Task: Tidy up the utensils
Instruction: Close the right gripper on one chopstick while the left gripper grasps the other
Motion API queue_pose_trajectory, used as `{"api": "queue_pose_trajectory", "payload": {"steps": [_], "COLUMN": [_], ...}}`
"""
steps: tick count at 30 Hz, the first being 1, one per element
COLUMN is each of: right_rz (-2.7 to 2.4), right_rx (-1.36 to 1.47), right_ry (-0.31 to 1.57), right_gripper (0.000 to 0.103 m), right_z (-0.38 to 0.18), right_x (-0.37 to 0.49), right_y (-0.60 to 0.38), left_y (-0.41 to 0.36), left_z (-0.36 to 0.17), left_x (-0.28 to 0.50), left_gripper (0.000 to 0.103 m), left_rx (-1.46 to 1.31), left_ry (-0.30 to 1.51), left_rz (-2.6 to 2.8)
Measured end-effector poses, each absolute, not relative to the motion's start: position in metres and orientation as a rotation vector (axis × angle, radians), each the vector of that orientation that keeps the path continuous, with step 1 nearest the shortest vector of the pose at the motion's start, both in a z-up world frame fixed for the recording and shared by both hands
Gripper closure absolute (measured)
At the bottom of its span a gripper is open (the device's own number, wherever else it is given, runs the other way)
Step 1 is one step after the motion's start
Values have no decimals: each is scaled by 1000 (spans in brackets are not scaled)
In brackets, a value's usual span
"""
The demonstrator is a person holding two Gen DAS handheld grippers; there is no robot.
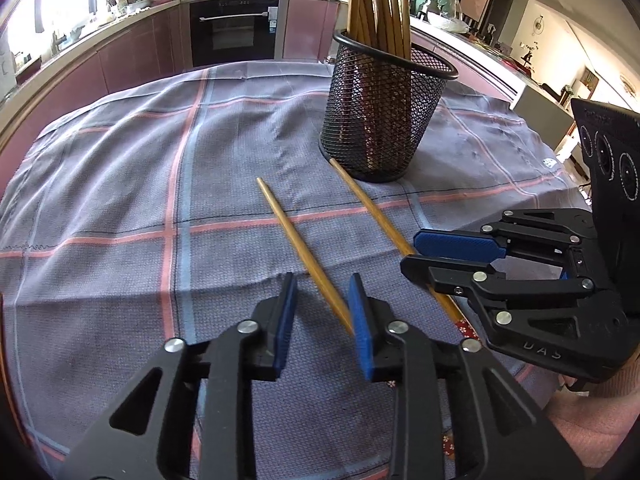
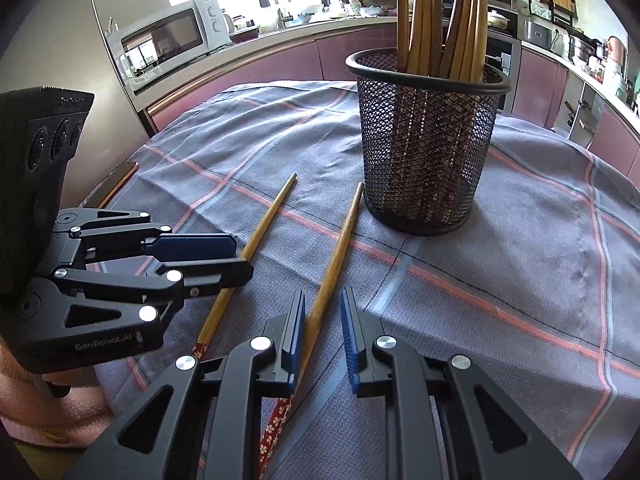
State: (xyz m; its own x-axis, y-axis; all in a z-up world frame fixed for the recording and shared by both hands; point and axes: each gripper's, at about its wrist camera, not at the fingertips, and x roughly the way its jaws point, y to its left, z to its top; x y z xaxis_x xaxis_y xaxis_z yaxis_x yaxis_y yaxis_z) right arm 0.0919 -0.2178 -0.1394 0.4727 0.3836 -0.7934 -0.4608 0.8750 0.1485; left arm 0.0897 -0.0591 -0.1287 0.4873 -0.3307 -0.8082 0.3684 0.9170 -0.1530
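While you are holding both tools tilted down at the table, each one is straddling its own loose chopstick, so the two sticks are lining up for a paired pickup.

The left gripper [image 1: 322, 280] is standing with its jaws apart. The left chopstick [image 1: 298, 242] is running between them and leaning against the right-hand pad, while a clear gap is showing on the other side, so nothing is being pinched.

The right gripper [image 2: 323, 296] is doing much the same. The right chopstick [image 2: 340, 240] is lying between its fingers, hugging the left-hand pad, with daylight showing beside the other pad. That one is not clamping either.

Both sticks are lying flat on the checked cloth [image 1: 120, 200]. They are stretching ahead of your fingertips, with the far ends pointing toward the mesh cup [image 1: 380, 120]. The right one's end is sitting just beside the cup's base.

You are probably taking them near the handle end so that the long forward part can swing up and drop into the cup beside the standing chopsticks [image 1: 376, 0].

Each loose stick is looking like plain tan wood, slim and tapering. A red handle section is running back under your fingers, patterned with small white blossoms. They are looking light and smooth, so a stick is likely to slip or pivot unless you are centring it between the pads.
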Motion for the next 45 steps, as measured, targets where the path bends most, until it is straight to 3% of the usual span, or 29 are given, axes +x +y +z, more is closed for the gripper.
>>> {"api": "queue_pose_trajectory", "payload": {"steps": [8,11,14,28,45], "right_rz": [501,506,516,509,527], "right_rx": [-125,-119,-117,-158,-119], "right_ry": [927,929,936,930,931], "right_gripper": [86,93,97,91,98], "right_z": [-140,-140,-140,-139,-135], "right_x": [98,99,97,102,98], "right_y": [-210,-212,-215,-209,-221], "left_y": [-65,-64,-62,-63,-61], "left_z": [-129,-128,-128,-129,-129], "left_x": [95,95,93,97,96], "left_gripper": [76,87,90,86,96], "left_rx": [70,60,46,83,46], "left_ry": [974,976,979,975,977], "left_rz": [-403,-399,-407,-377,-358]}}
